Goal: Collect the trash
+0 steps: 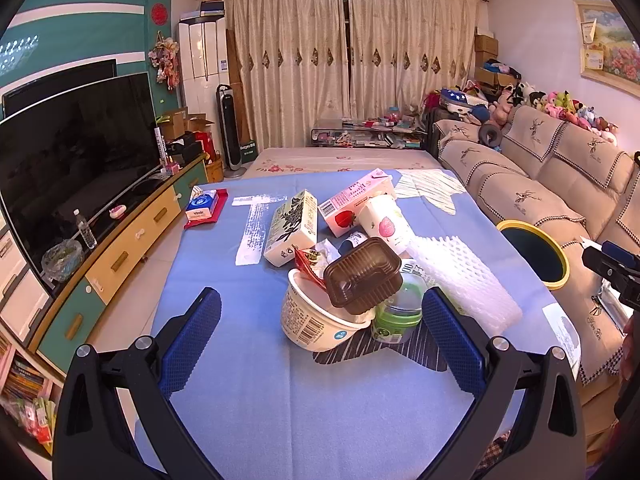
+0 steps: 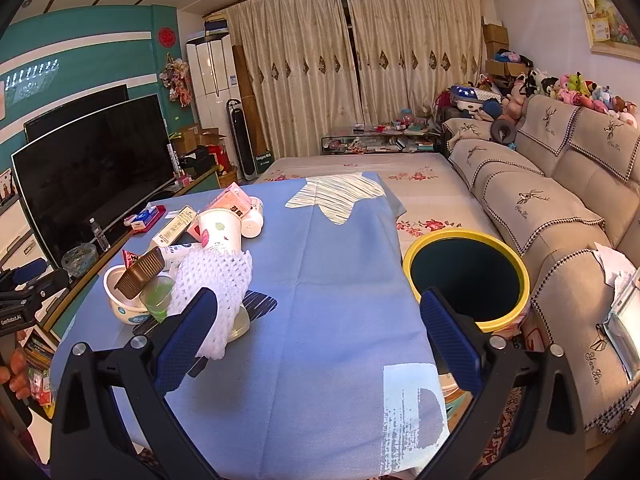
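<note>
A pile of trash sits on the blue-clothed table (image 1: 280,400): a white paper bowl (image 1: 316,320) with a brown plastic tray (image 1: 362,276) in it, a green-lidded cup (image 1: 396,312), white foam netting (image 1: 464,280), a green-printed carton (image 1: 294,226), a strawberry carton (image 1: 352,204) and a white cup (image 1: 386,222). My left gripper (image 1: 320,320) is open, its fingers either side of the bowl and green cup. My right gripper (image 2: 318,324) is open and empty over bare cloth, with the foam netting (image 2: 216,284) by its left finger. The yellow-rimmed bin (image 2: 466,276) stands right of the table.
A tissue pack (image 1: 202,206) lies on a red packet at the table's far left corner. A TV (image 1: 76,156) on a low cabinet runs along the left. A beige sofa (image 2: 560,216) runs along the right, behind the bin. The right gripper shows at the left view's right edge (image 1: 612,272).
</note>
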Available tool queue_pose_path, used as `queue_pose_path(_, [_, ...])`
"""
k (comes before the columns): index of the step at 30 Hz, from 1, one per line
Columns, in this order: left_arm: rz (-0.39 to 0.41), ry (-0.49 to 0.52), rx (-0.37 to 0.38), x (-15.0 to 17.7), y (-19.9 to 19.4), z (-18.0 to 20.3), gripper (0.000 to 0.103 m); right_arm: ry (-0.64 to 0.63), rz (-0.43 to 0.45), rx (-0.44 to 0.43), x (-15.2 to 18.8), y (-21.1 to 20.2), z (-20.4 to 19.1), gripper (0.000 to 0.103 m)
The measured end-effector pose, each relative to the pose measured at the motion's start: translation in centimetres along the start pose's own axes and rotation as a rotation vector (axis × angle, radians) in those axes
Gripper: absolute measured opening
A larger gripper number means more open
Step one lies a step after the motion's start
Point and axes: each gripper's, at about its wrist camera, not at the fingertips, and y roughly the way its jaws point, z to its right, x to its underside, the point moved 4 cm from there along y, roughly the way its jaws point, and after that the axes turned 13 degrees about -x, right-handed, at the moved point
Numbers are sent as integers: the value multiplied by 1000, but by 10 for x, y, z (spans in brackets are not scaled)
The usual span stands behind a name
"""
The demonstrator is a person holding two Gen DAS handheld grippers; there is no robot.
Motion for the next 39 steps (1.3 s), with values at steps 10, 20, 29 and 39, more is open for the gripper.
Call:
queue_pose_path(10, [-4, 7, 2, 0, 2, 2, 99, 10, -11, -10, 4, 6, 2, 97])
queue_pose_path(20, [-12, 6, 5, 2, 7, 3, 99, 21, -12, -9, 5, 7, 4, 97])
queue_pose_path(29, [-15, -2, 4, 4, 9, 3, 99, 27, -17, -11, 6, 9, 5, 97])
queue_pose_path(39, [-17, -2, 4, 4, 9, 2, 99, 33, -21, -18, 7, 12, 4, 97])
